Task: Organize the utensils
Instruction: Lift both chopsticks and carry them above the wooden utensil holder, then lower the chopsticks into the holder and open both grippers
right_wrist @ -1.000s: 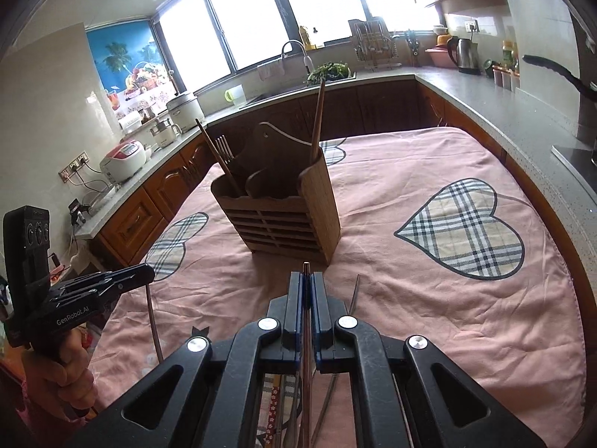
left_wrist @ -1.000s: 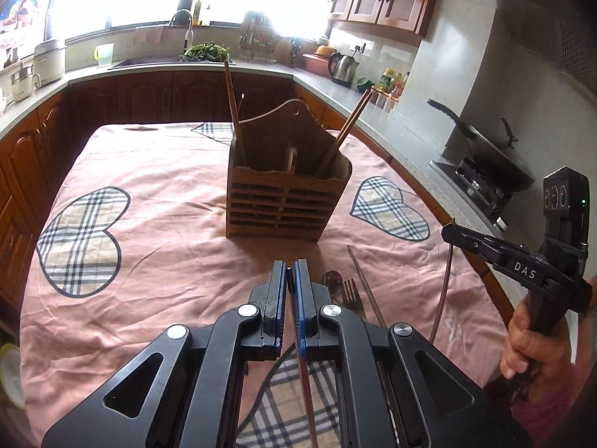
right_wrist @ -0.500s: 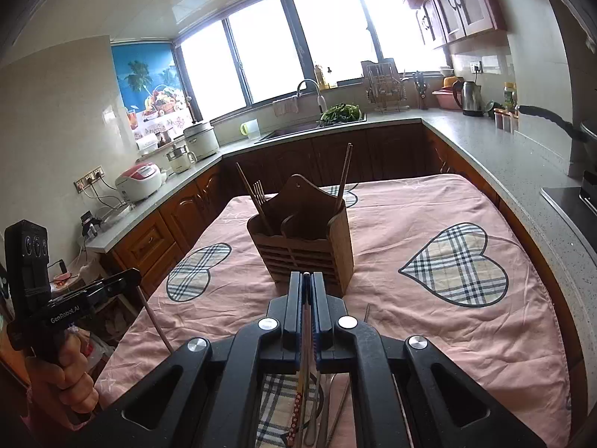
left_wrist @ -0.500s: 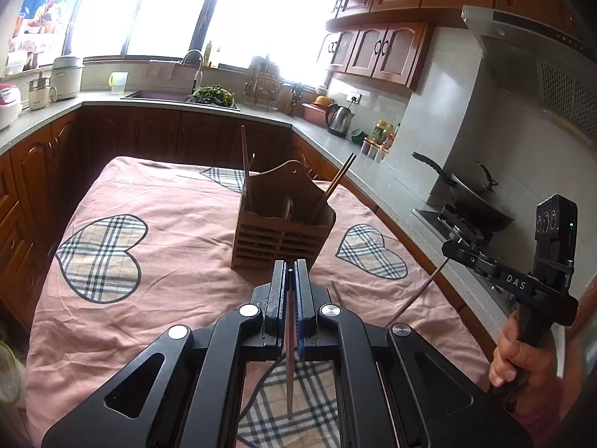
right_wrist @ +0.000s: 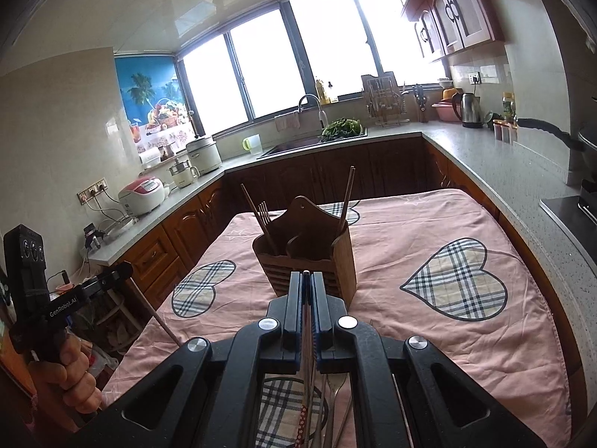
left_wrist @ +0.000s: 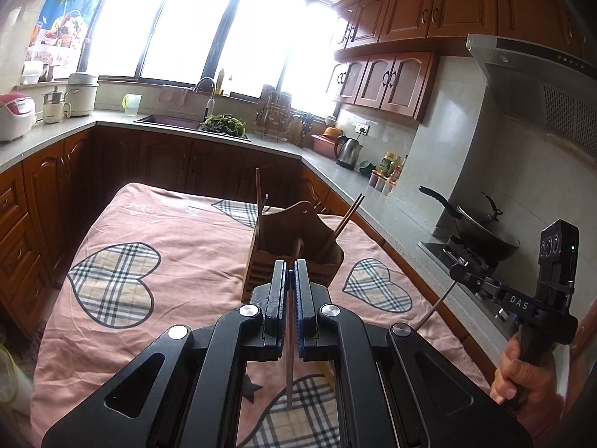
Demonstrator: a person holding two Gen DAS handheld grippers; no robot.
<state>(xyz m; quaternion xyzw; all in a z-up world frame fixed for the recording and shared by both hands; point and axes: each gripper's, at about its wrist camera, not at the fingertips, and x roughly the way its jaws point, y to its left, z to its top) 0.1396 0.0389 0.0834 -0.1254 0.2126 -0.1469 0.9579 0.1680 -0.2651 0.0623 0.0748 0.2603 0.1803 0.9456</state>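
A wooden utensil holder (left_wrist: pixel 294 250) (right_wrist: pixel 309 257) stands mid-table with chopsticks and a fork upright in it. My left gripper (left_wrist: pixel 290 266) is shut on a thin chopstick (left_wrist: pixel 289 373) that hangs down between its pads, above the cloth in front of the holder. My right gripper (right_wrist: pixel 306 277) is shut on another chopstick (right_wrist: pixel 306 358). In each view the other gripper shows at the side, right gripper (left_wrist: pixel 457 271) and left gripper (right_wrist: pixel 125 268), each with its chopstick (left_wrist: pixel 434 310) (right_wrist: pixel 156 315) slanting down. A fork and other utensils (right_wrist: pixel 335 388) lie on the cloth below the right gripper.
The table wears a pink cloth with plaid hearts (right_wrist: pixel 457 280). Dark wood cabinets and a grey counter (left_wrist: pixel 335 171) surround it, with a sink (right_wrist: pixel 309 143), a kettle (left_wrist: pixel 349 151), a wok on the stove (left_wrist: pixel 485 235) and rice cookers (right_wrist: pixel 143 198). A hand (left_wrist: pixel 518 373) holds the right gripper's handle.
Both grippers have risen and tipped upward, each lifting its chopstick off the cloth. The holder now appears farther and lower in both views.
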